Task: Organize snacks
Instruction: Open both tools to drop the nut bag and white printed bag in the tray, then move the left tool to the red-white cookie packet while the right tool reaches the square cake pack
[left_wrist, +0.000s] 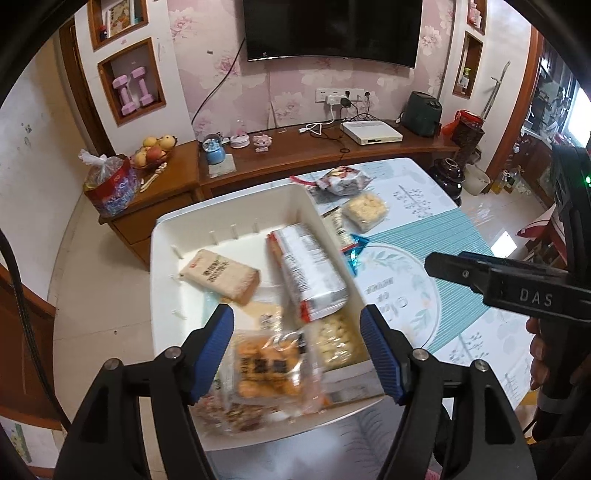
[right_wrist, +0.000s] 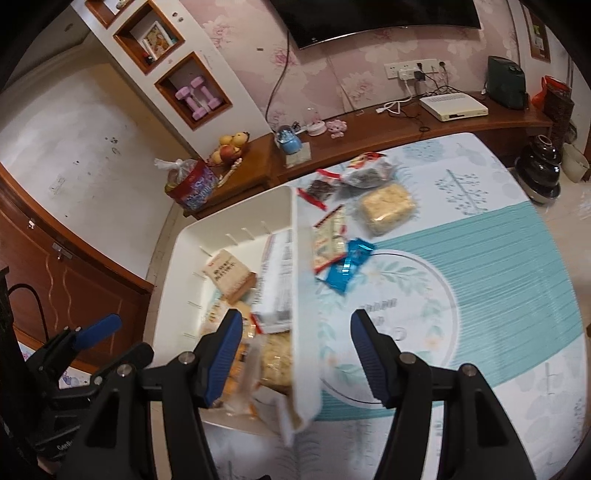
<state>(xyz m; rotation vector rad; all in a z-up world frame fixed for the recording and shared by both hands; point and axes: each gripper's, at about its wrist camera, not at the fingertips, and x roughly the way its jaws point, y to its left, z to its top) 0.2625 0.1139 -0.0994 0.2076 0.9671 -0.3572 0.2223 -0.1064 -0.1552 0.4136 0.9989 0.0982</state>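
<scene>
A white bin (left_wrist: 166, 258) stands on the table's left side and holds several snacks: a beige bar (left_wrist: 221, 275), a silver packet (left_wrist: 310, 273), a clear bag of pale puffs (left_wrist: 338, 341) and a blurred orange cracker packet (left_wrist: 267, 363). My left gripper (left_wrist: 295, 321) hangs open over the bin's near end, with the cracker packet below its blue pads and not pressed. My right gripper (right_wrist: 295, 321) is open above the bin's right wall (right_wrist: 301, 295), nothing held. Loose on the cloth lie a blue wrapper (right_wrist: 349, 264), a red-and-white packet (right_wrist: 328, 236), a pale crisp block (right_wrist: 386, 206) and dark-filled packets (right_wrist: 321, 190).
The table has a teal and white patterned cloth (right_wrist: 480, 258). Behind it runs a low wooden cabinet (left_wrist: 295, 155) with a fruit bowl (left_wrist: 155, 151), a red tin in a plastic bag (left_wrist: 110, 188) and a white box (left_wrist: 371, 132). A dark vase (right_wrist: 541, 170) stands on the floor at right.
</scene>
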